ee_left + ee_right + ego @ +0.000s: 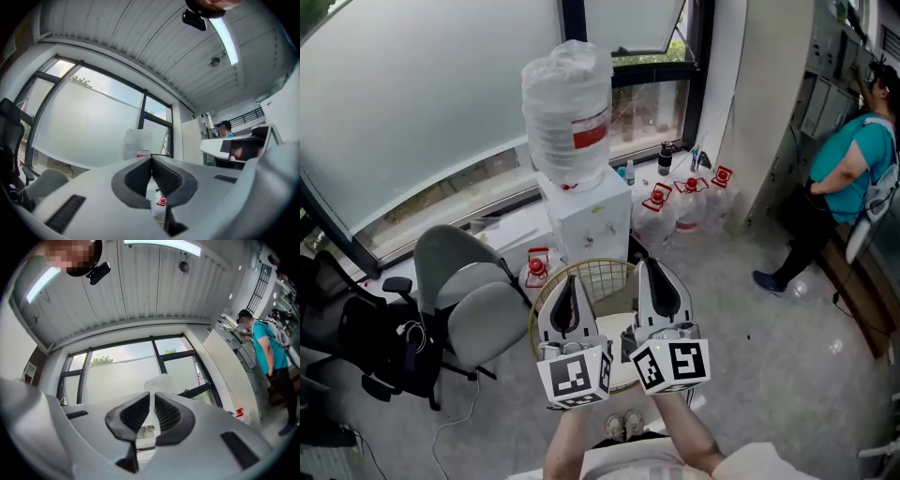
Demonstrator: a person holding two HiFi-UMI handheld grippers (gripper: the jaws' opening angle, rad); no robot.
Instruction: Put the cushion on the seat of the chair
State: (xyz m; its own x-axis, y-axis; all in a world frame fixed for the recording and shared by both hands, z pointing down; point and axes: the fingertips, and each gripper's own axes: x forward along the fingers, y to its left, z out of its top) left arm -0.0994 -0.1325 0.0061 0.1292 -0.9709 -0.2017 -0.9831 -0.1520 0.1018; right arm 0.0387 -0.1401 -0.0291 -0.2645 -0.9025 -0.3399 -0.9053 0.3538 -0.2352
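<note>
Lying in the round chair (pixel 546 279), the cushion (pixel 616 305) is seen just under the left gripper (pixel 570 278), closed and empty, and the right gripper (pixel 642 263), being closed on nothing. Open floor (pixel 769 375) is left at the right.

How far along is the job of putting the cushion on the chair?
Done, it seems: a pale cushion appears to lie on the seat of the wire chair, though the grippers hide most of it. In hand: nothing; the left gripper is shut and empty, the right gripper is closing on nothing, both held above the chair. Left: probably nothing, except checking that the cushion sits flat.
</note>
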